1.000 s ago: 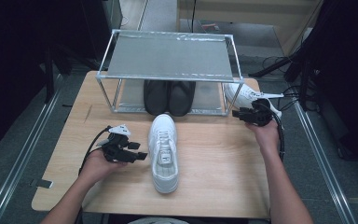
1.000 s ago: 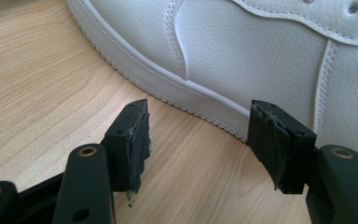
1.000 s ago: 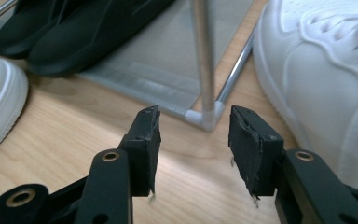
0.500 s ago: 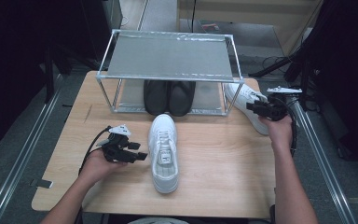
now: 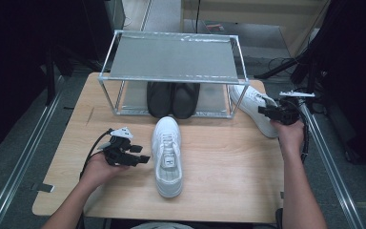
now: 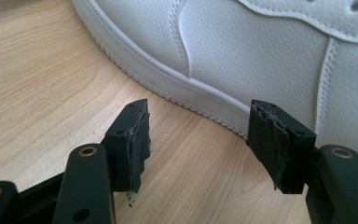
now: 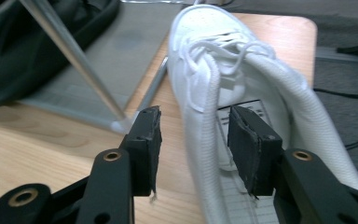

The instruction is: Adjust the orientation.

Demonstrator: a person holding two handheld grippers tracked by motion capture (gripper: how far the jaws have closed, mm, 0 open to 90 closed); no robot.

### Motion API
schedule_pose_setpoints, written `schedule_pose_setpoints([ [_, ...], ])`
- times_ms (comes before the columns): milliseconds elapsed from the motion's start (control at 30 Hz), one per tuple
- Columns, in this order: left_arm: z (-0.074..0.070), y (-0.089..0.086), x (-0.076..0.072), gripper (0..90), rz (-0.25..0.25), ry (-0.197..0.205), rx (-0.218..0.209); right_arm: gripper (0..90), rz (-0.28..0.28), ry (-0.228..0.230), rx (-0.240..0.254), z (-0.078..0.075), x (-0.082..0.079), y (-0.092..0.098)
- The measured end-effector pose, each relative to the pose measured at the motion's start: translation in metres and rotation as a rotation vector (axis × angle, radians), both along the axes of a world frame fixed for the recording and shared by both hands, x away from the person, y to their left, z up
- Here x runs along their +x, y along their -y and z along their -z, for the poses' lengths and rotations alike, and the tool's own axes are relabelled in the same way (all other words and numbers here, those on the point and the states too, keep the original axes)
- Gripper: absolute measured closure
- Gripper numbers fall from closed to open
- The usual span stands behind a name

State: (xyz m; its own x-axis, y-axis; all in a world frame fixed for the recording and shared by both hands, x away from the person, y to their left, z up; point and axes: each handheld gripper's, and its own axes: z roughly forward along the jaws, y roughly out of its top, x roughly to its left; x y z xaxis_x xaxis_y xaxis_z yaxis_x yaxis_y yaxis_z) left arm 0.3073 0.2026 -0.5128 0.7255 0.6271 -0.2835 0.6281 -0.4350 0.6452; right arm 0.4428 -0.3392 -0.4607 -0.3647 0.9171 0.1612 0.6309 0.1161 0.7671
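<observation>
While the left claw [image 5: 142, 159] rests apart beside the middle white sneaker [image 5: 167, 155] on the worktop [image 5: 219, 157], the right claw [image 7: 193, 140] straddles the collar wall of the second white sneaker [image 7: 223, 93] by the rack's [image 5: 171, 57] right leg, not yet pinching; next it likely needs to close, then lift.

A light wooden bench [image 5: 219, 191] with rounded corners stands on a grey carpeted floor [image 5: 24, 143]. Metal rails [image 5: 14, 176] run along the floor on both sides of it. Beyond the far edge the floor gives way to a paler wooden surface [image 5: 248, 14], with a grey strip [image 5: 164, 14] leading away. Dark cables [image 5: 276, 62] lie on the floor at the far right. Deep shadow covers the upper left and right corners; the light falls evenly from above on the bench
</observation>
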Motion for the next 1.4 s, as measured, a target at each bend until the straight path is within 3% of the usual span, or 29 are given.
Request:
schedule_pose_setpoints([
  [200, 0.0, -0.003, -0.004, 39.2, -0.004, 0.001, 0.003, 57.9, 0.027, 0.049, -0.001, 0.0, 0.002, 0.002],
  [300, 0.001, -0.006, -0.006, 39.2, -0.016, 0.003, 0.002, 61.0, 0.022, 0.04, -0.015, 0.001, 0.004, 0.002],
  [400, 0.002, -0.008, -0.008, 39.1, -0.021, 0.001, 0.001, 59.1, 0.031, 0.003, 0.029, -0.001, 0.008, 0.005],
  [633, 0.003, -0.011, -0.013, 38.9, -0.034, -0.001, 0.001, 58.5, -0.014, -0.022, 0.06, -0.001, 0.015, -0.002],
  [733, 0.003, -0.013, -0.014, 38.9, -0.037, -0.002, 0.0, 59.5, -0.025, -0.052, 0.043, 0.008, 0.021, -0.009],
  [933, 0.004, -0.015, -0.017, 38.9, -0.044, -0.003, 0.0, 74.0, -0.009, -0.05, -0.035, 0.011, 0.025, -0.013],
  [1067, 0.004, -0.016, -0.018, 38.9, -0.049, 0.001, 0.002, 75.7, -0.003, -0.059, -0.025, 0.01, 0.026, -0.013],
  [1400, 0.003, -0.017, -0.018, 38.9, -0.048, 0.004, -0.002, 80.2, 0.007, -0.029, -0.018, 0.01, 0.026, -0.011],
])
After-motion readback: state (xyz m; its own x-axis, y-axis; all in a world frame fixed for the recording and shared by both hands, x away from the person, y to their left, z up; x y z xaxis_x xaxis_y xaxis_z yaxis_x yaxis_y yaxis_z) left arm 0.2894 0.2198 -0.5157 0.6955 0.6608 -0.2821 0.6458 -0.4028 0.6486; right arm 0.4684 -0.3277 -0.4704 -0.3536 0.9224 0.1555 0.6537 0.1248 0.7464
